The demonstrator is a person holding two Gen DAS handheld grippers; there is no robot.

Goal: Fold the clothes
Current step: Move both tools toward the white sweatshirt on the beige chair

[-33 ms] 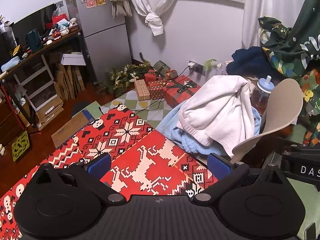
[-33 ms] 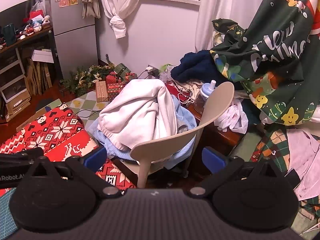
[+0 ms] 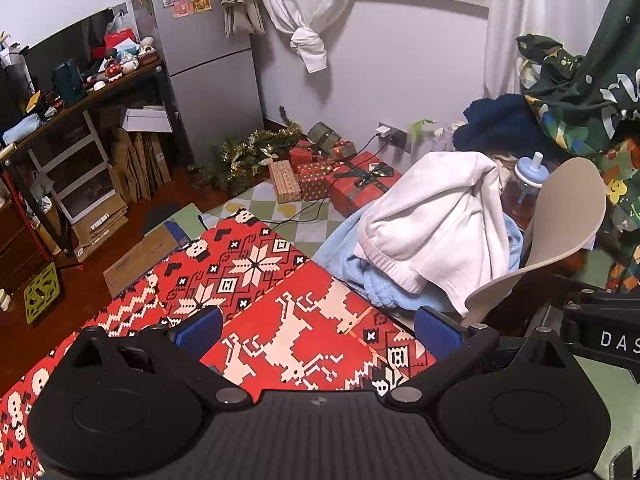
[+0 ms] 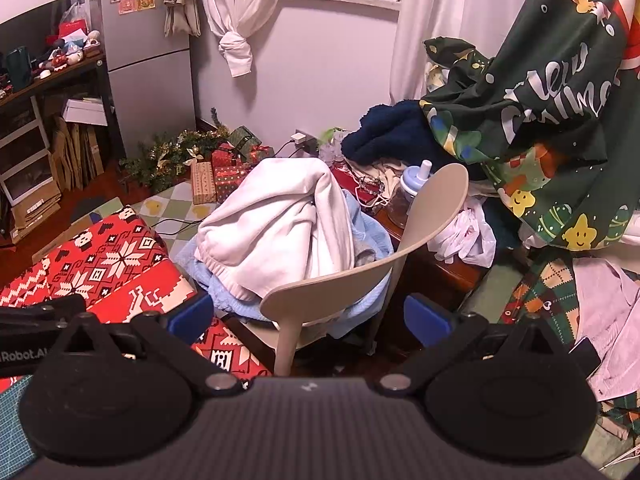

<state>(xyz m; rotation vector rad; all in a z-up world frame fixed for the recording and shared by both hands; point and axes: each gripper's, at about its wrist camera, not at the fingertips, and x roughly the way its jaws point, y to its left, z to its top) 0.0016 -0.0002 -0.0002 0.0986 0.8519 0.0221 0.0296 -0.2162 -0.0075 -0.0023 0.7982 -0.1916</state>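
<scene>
A white sweatshirt (image 3: 432,216) (image 4: 280,216) lies heaped on top of a light blue garment (image 3: 352,256) (image 4: 368,228). Both rest on the seat of a beige chair (image 3: 568,208) (image 4: 436,196). My left gripper (image 3: 319,326) is open with nothing between its blue pads. It hovers over a red patterned cloth (image 3: 256,264) just short of the pile. My right gripper (image 4: 308,316) is open too, holding nothing, in front of the chair's seat edge and apart from the clothes.
Wrapped gift boxes (image 3: 320,180) and a garland sit on the floor by the wall, near a grey fridge (image 3: 208,60) and a cluttered shelf (image 3: 80,140). Right of the chair are a bottle (image 4: 414,184), a navy blanket (image 4: 384,132), green Christmas fabric (image 4: 540,100) and a pink garment (image 4: 608,300).
</scene>
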